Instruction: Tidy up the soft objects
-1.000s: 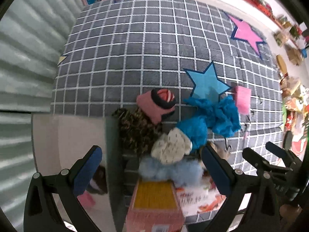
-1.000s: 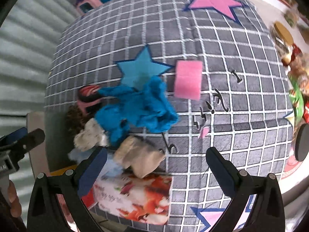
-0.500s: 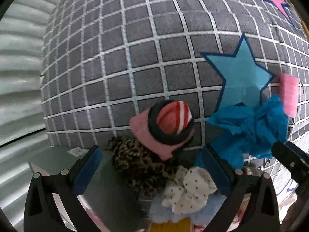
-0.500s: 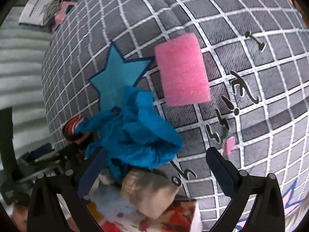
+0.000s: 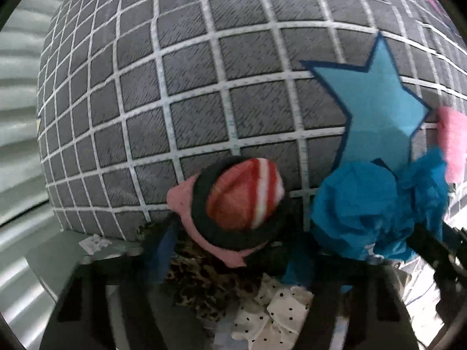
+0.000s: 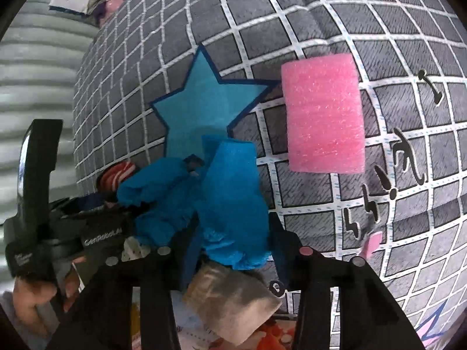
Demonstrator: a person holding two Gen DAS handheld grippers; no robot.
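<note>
Both tools were closing at once over a small heap of soft things at the near edge of the grey rug with its white grid [image 5: 198, 93].

The left tool [image 5: 230, 250] straddled a pink felt pouch ringed in black with a red-and-white striped knit bundle tucked inside [image 5: 242, 198]. Its jaws were narrowing around the pouch, blurred by the motion, and firm contact could not be made out. The pouch lay on a leopard-print fabric piece [image 5: 204, 285], with a cream polka-dot bow [image 5: 274, 315] nearer the camera.

The right tool [image 6: 233, 250] had its jaws drawing in on either side of a crumpled bright-blue cloth [image 6: 230, 201], which sat partly over a light-blue star printed on the rug [image 6: 204, 110]. The pads looked close to the folds — pressing or not, it was hard to say.

All of this would probably be light and yielding. The blue cloth would likely compress and trail loose ends, so a bite on its thick bunched middle seemed safest. The pouch was firmer at its black ring — a good place to pinch. A pink foam block [image 6: 324, 113] lay apart to the right, untouched, and would likely spring back under the pads. A beige plush piece [image 6: 230, 306] sat just below the cloth.
</note>
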